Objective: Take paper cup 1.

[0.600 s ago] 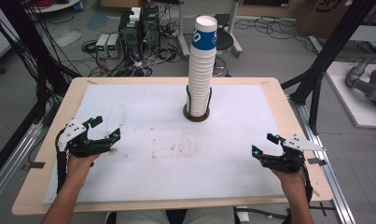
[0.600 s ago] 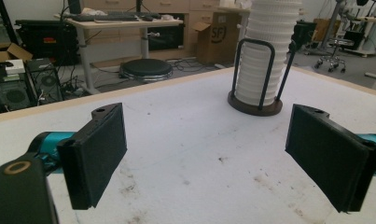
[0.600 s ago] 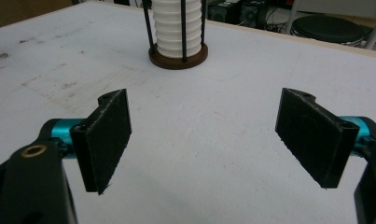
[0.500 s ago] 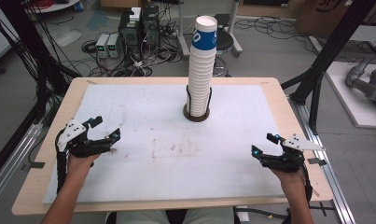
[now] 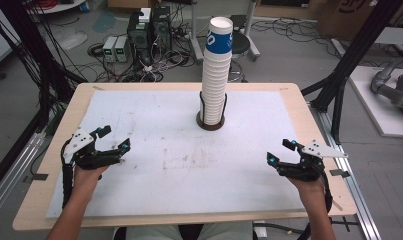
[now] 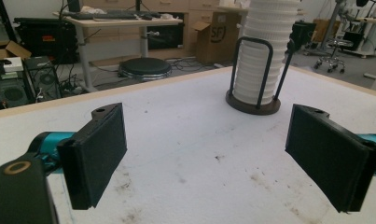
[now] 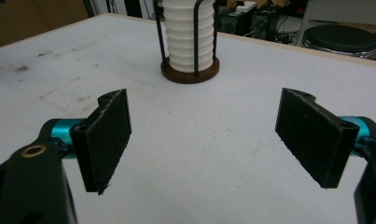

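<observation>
High view: nothing has really changed since a moment ago. The left gripper (image 5: 112,140) and right gripper (image 5: 279,151) wait at the table's (image 5: 49,200) sides, jaws wide and empty, so work hasn't started. The cup stack (image 5: 215,75) stands straight up in its holder (image 5: 210,121), mid-table at the back.

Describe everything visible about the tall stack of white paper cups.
The tall stack of white paper cups stands upright, nested mouth-up, ribbed rims showing; the top cup carries a blue band. It sits in a round dark brown base with black wire uprights, at the white table mat's far middle. Neither gripper touches it.
</observation>
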`<state>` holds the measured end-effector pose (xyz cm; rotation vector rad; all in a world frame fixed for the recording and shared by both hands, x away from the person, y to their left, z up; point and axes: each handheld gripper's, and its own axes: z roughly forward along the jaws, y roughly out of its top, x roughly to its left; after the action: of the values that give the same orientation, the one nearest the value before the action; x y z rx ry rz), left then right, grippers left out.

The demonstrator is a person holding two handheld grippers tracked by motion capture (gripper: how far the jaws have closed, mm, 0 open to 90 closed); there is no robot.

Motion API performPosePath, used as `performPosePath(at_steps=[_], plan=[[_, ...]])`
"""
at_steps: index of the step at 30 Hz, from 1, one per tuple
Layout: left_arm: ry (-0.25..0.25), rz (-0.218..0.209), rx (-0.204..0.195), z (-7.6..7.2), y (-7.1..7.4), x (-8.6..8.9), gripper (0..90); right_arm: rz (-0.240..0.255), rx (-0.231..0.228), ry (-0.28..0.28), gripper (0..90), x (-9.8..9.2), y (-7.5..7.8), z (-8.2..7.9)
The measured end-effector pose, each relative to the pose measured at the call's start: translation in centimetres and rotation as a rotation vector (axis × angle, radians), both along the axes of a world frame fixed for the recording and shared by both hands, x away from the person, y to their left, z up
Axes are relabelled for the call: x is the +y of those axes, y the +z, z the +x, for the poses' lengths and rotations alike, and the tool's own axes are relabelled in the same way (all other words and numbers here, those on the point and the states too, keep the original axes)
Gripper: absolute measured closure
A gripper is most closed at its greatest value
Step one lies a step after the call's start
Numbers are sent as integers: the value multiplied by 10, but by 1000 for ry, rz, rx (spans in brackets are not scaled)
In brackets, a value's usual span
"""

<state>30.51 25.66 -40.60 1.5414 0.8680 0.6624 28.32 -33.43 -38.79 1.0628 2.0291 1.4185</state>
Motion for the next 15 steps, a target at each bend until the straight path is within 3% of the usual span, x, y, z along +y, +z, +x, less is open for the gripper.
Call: performPosePath(at_steps=[7, 8, 9, 10, 12, 15], plan=[[-26, 10, 0, -1, -1, -5, 122, 22, -31, 37, 186, 11, 24, 5], [-29, 8, -1, -1, -1, -6, 122, 21, -42, 51, 186, 16, 35, 10], [-32, 8, -2, -1, 0, -7, 122, 21, -42, 51, 186, 16, 35, 10], [-37, 11, -1, -1, 0, -7, 122, 5, -52, 68, 186, 21, 49, 17], [-44, 11, 0, 0, -1, -10, 122, 2, -57, 76, 186, 24, 54, 19], [-51, 11, 3, 0, -1, -11, 123, -10, -79, 111, 186, 37, 80, 31]])
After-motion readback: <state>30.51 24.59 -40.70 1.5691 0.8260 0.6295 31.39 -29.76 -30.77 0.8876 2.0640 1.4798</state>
